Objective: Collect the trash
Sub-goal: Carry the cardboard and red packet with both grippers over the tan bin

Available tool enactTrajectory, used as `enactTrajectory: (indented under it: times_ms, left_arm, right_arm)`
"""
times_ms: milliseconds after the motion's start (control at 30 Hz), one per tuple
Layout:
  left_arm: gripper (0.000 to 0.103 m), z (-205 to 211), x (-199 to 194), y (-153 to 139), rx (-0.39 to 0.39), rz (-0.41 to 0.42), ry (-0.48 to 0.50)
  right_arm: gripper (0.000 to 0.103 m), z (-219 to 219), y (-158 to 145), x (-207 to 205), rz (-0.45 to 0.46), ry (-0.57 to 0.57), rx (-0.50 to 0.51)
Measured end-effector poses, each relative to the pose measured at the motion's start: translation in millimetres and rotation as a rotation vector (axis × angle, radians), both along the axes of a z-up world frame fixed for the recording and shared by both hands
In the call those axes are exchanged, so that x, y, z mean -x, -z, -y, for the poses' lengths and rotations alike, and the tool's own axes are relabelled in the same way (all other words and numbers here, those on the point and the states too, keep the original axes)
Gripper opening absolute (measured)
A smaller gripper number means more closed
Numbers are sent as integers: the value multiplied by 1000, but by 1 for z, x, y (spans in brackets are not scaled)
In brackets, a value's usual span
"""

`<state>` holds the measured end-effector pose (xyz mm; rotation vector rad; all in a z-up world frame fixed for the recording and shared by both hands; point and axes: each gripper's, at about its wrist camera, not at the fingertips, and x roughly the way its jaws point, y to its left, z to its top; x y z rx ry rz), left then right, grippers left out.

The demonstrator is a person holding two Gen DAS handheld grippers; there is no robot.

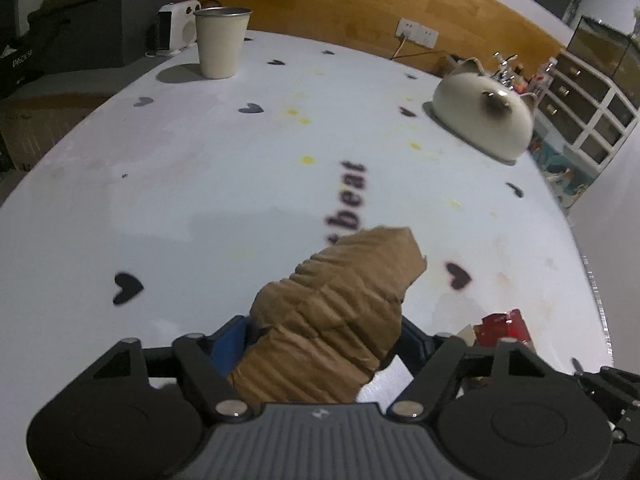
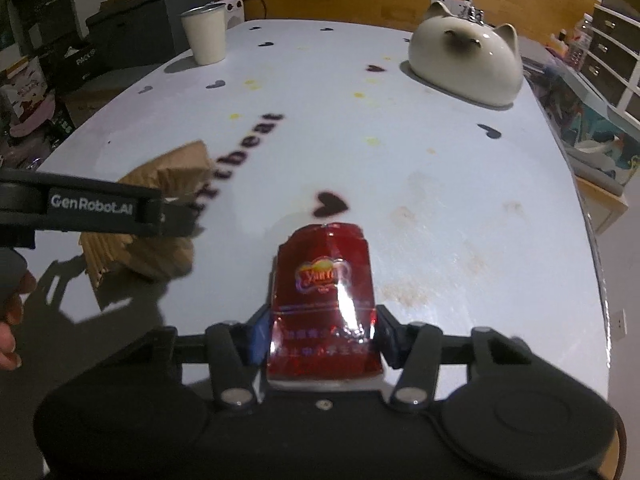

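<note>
1. The left gripper (image 1: 320,344) is clamped on a crumpled brown corrugated cardboard piece (image 1: 332,312) above the white heart-printed desk (image 1: 200,200).
2. The right gripper (image 2: 320,340) pinches a crushed red glossy packet (image 2: 324,300) near the desk's near edge.
3. A cream paper cup (image 1: 221,40) stands at the far-left corner; its contents cannot be seen.

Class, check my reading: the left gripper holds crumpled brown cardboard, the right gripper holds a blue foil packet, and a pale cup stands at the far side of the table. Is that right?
Not quite: the foil packet in the right gripper is red, not blue, as the right wrist view shows. The rest stands: the left gripper holds the crumpled brown cardboard, and the pale cup stands at the table's far side.
</note>
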<state>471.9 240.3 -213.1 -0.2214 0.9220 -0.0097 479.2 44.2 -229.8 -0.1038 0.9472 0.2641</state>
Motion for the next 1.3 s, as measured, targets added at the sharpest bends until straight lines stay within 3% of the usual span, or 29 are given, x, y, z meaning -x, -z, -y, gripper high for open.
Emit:
enactTrajectory:
  times_ms: [467, 967, 1300]
  left_arm:
    - [75, 23, 80, -26, -19, -1, -2]
    - [75, 59, 171, -103, -94, 123, 33]
    - [75, 85, 223, -138, -94, 202, 41]
  right_arm:
    - [54, 36, -25, 53, -3, 58, 20]
    - [54, 79, -94, 135, 111, 103, -31]
    - [54, 110, -135, 189, 188, 134, -60]
